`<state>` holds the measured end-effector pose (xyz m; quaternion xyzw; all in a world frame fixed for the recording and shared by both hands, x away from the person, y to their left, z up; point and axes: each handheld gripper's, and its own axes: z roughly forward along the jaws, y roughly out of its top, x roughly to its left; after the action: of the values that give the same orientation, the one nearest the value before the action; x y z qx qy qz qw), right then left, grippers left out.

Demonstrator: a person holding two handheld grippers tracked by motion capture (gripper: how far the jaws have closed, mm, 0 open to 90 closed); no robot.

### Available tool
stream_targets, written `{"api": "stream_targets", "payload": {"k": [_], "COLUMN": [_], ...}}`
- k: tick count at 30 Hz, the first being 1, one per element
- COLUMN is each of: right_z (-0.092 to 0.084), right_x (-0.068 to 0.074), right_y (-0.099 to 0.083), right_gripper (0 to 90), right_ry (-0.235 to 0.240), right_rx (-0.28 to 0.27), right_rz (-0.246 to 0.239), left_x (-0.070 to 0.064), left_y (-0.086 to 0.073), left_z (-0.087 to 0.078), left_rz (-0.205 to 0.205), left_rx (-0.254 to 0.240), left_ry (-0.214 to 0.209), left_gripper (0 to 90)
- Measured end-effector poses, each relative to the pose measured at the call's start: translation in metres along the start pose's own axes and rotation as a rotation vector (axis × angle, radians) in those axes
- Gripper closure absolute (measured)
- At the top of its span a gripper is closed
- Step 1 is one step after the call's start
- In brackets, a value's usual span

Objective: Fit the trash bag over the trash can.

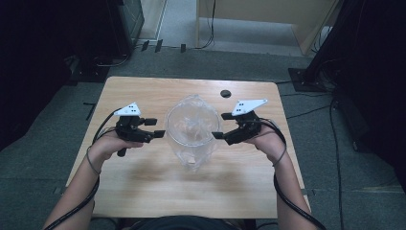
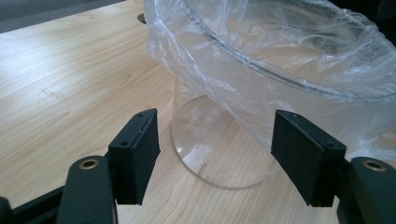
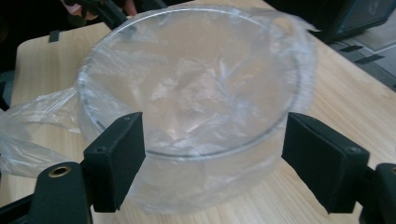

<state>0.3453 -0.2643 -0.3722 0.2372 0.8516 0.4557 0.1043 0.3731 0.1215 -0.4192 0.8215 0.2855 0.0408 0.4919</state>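
On our left, the left gripper (image 1: 154, 128) sits low over the bench (image 1: 143, 177), its jaws spread wide and holding nothing. In its own view they frame the side of the clear round container (image 1: 192, 129), with the loose plastic bag (image 2: 261, 60) draped over the rim just ahead of them.

The container stands upright near the middle of the bench, between our two grippers. The bag lines it and is folded out over the rim; a slack tail of film trails onto the wood on the near side. We judge the container stiff and smooth-walled, probably light, and likely to slide on the wood if pushed from one side only. It looks like glass or hard plastic, we cannot tell which, so we would treat it as breakable. The film is thin, soft and slippery: it will bunch, stretch or tear before it resists. For the bag, the best hold looks to be the doubled fold at the rim, pinched through both layers. For the container, the wall below the rim, from opposite sides.

On our right, the right gripper (image 1: 221, 129) mirrors the other: jaws wide apart, empty, close beside the rim and straddling the bagged edge (image 3: 196, 154) in its own view.
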Motion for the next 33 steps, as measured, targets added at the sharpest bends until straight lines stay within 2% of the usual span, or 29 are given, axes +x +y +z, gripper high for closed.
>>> {"api": "stream_targets", "payload": {"k": [4, 11, 16, 21, 25, 28, 33], "right_z": [-0.008, -0.009, -0.007, -0.001, 0.006, 0.012, 0.024], "right_x": [-0.008, -0.022, -0.027, -0.031, -0.034, -0.035, -0.037], "right_y": [-0.007, -0.026, -0.036, -0.046, -0.053, -0.057, -0.067], "right_gripper": [21.3, 21.9, 22.0, 22.1, 22.2, 22.3, 22.2], "right_ry": [-0.025, -0.067, -0.085, -0.104, -0.11, -0.106, -0.102], "right_rx": [-0.023, 0.003, 0.023, 0.059, 0.066, 0.064, 0.088], "right_rz": [0.033, 0.066, 0.065, 0.051, 0.038, 0.051, 0.043], "left_x": [0.002, 0.006, 0.008, 0.01, 0.012, 0.014, 0.016], "left_y": [-0.002, -0.007, -0.01, -0.014, -0.019, -0.023, -0.029], "left_z": [0.001, 0.003, 0.005, 0.008, 0.013, 0.016, 0.021], "left_rz": [0.0, 0.001, 0.016, 0.019, 0.021, 0.024, 0.015], "left_rx": [0.007, 0.013, 0.031, 0.04, 0.047, 0.05, 0.057], "left_ry": [0.003, 0.015, 0.028, 0.029, 0.033, 0.025, 0.026], "left_gripper": [31.5, 31.5, 31.5, 31.5, 31.6, 31.6, 31.6]}}
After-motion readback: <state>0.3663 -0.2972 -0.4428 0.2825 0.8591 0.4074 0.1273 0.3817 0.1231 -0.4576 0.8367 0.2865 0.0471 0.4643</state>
